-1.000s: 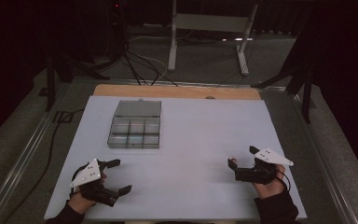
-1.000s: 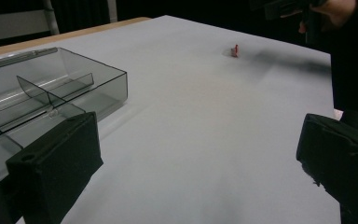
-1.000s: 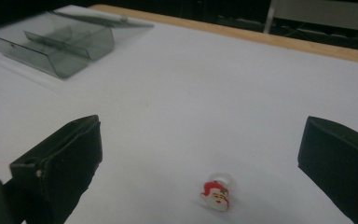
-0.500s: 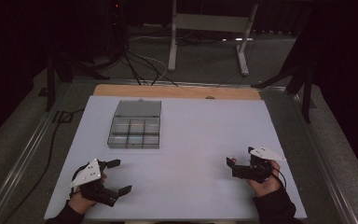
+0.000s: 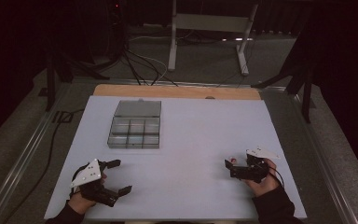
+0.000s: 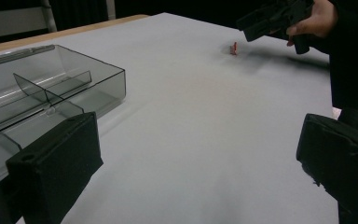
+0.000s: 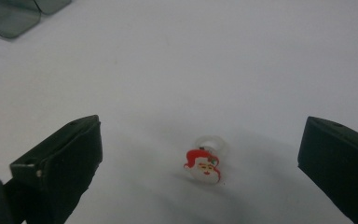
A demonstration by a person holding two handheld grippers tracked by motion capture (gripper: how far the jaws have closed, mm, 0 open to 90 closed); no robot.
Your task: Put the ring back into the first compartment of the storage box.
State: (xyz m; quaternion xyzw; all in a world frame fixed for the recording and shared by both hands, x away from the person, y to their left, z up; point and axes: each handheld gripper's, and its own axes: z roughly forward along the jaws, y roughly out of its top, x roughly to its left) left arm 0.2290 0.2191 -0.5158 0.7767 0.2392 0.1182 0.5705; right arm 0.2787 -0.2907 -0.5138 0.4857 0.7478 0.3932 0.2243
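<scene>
Red-white Santa ring (image 7: 204, 163) lies on white counter (image 5: 191, 140) nr right edge, between spread right tongs (image 7: 200, 158); left tongs (image 5: 116, 176) spread too, nr front-left corner, holding nothing.

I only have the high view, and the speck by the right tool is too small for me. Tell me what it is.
Observer: The right gripper view shows a small Santa-face ring, red and white, lying on the white table.
Operator: Report the right tool's jaws.
Observer: The right tool is open; the ring lies in the gap ahead of its jaws, touched by neither.
Operator: Now check the box.
Observer: In the left gripper view, the compartments of the grey box that are in sight look empty.
</scene>
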